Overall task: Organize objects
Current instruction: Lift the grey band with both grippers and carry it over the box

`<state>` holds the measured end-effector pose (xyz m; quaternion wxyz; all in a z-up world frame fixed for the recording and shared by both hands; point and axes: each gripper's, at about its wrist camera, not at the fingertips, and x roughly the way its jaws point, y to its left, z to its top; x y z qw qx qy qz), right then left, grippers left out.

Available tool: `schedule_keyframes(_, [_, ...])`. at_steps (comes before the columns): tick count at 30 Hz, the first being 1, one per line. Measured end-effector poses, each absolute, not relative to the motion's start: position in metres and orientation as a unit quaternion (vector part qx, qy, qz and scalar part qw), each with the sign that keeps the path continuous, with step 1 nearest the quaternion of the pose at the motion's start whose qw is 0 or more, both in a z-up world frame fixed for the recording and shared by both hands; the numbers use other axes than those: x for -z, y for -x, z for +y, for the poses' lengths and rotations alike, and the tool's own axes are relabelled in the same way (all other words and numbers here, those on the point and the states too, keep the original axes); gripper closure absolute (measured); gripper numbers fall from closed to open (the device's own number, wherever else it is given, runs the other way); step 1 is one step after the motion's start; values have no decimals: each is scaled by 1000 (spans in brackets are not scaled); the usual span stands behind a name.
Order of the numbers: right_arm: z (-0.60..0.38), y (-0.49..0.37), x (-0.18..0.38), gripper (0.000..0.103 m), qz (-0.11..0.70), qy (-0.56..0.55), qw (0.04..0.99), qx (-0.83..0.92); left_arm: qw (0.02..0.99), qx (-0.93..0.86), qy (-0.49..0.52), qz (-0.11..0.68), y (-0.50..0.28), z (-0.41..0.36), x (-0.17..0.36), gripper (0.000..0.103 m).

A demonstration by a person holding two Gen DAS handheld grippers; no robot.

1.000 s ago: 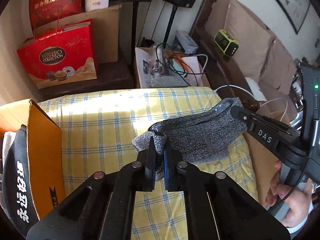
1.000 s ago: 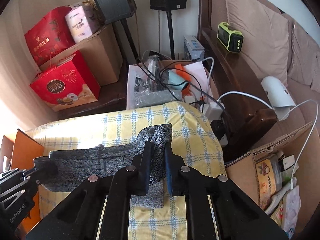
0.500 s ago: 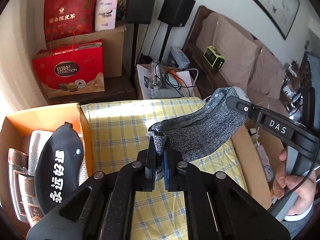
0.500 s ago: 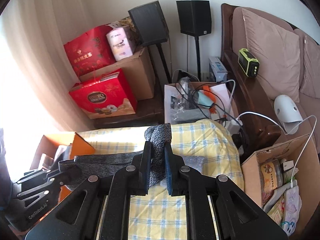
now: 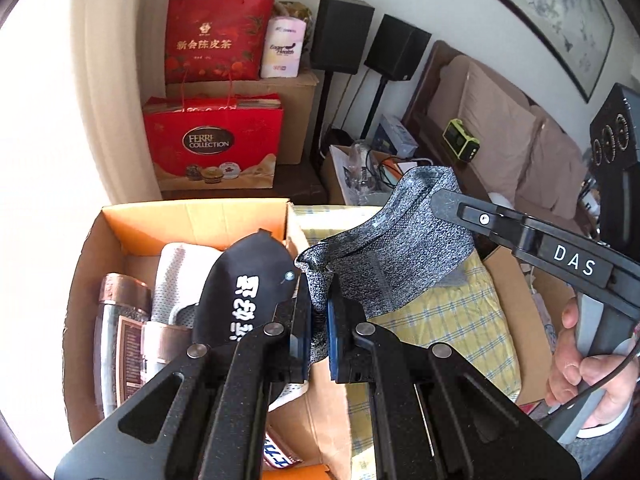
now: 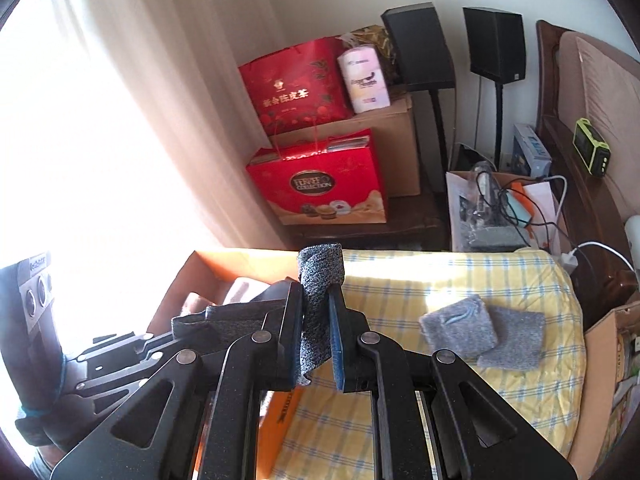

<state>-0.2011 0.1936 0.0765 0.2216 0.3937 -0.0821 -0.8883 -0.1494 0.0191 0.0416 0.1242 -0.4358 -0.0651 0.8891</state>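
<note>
A grey knit sock (image 5: 400,264) hangs stretched in the air between both grippers. My left gripper (image 5: 319,332) is shut on one end of it, above the right wall of an orange cardboard box (image 5: 192,216). My right gripper (image 5: 444,200) is shut on the other end, higher and to the right. In the right wrist view the sock (image 6: 318,276) sticks up between the right gripper's (image 6: 318,320) pads, and the left gripper (image 6: 184,322) holds its far end over the box (image 6: 224,260). A folded grey sock (image 6: 480,332) lies on the yellow checked cloth (image 6: 440,276).
The box holds a black eye mask (image 5: 240,280), a white mesh item (image 5: 176,280) and a copper-lidded jar (image 5: 120,320). Red gift bags (image 5: 212,148), speakers (image 5: 344,40) and a sofa (image 5: 500,128) stand behind. A hand (image 5: 580,364) grips the right tool. Another cardboard box (image 6: 608,360) stands right.
Both grippers have risen and swung left with the sock stretched between them, from over the checked cloth to the orange box, whose contents have come into view.
</note>
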Motion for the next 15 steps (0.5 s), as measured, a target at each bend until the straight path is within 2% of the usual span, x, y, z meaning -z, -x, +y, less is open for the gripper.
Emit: schedule_keyframes(15, [104,216,-49,92,-45,-411,256,874,80,-887,449,-76,137,-36,-12,97])
